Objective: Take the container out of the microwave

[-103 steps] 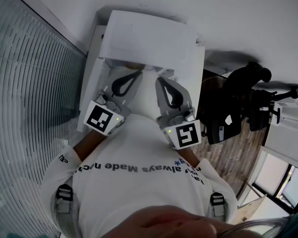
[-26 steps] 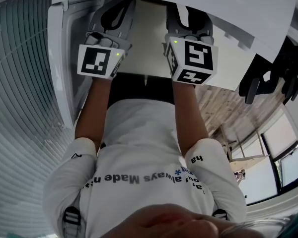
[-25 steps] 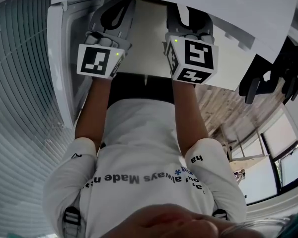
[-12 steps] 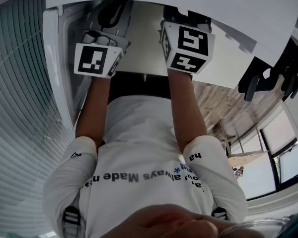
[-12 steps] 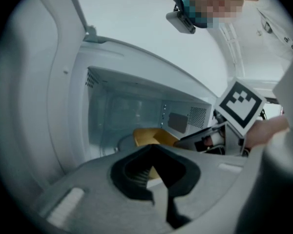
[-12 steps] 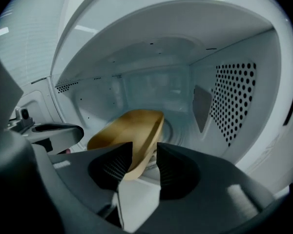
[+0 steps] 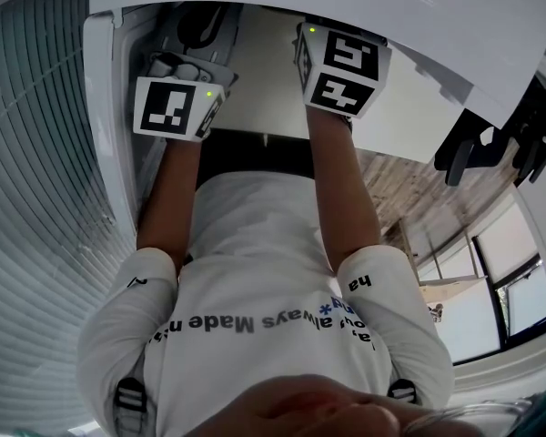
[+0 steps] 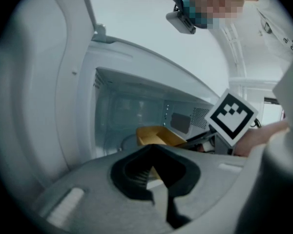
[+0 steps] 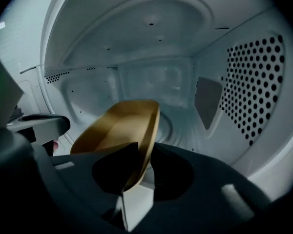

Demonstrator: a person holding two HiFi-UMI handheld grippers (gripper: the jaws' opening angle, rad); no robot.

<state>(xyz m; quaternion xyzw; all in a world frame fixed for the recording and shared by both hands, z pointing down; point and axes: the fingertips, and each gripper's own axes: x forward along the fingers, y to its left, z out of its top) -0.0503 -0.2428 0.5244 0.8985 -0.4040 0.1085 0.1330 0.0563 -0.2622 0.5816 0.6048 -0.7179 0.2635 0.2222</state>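
A yellow rectangular container [image 9: 119,123] stands inside the white microwave [image 7: 346,12], and the left gripper view also shows the container [image 8: 158,134]. My right gripper [image 9: 144,147] reaches into the cavity. Its jaws are closing with the container's near wall between them, and both tips lie against that wall. My left gripper [image 8: 154,147] is shut and empty at the cavity's mouth, short of the container. In the head view only the marker cubes [image 7: 175,107] show, because the microwave's top hides the jaws.
The open microwave door [image 7: 105,135] stands at the left beside slatted blinds [image 7: 32,208]. The cavity's right wall is perforated [image 9: 256,87]. A black stand [image 7: 491,144], a window [image 7: 514,271] and wooden floor [image 7: 391,180] lie to the right.
My right gripper has pushed deeper into the microwave, its cube rising in the head view. The left gripper has barely shifted. Four seconds ago both grippers were outside, below the microwave.
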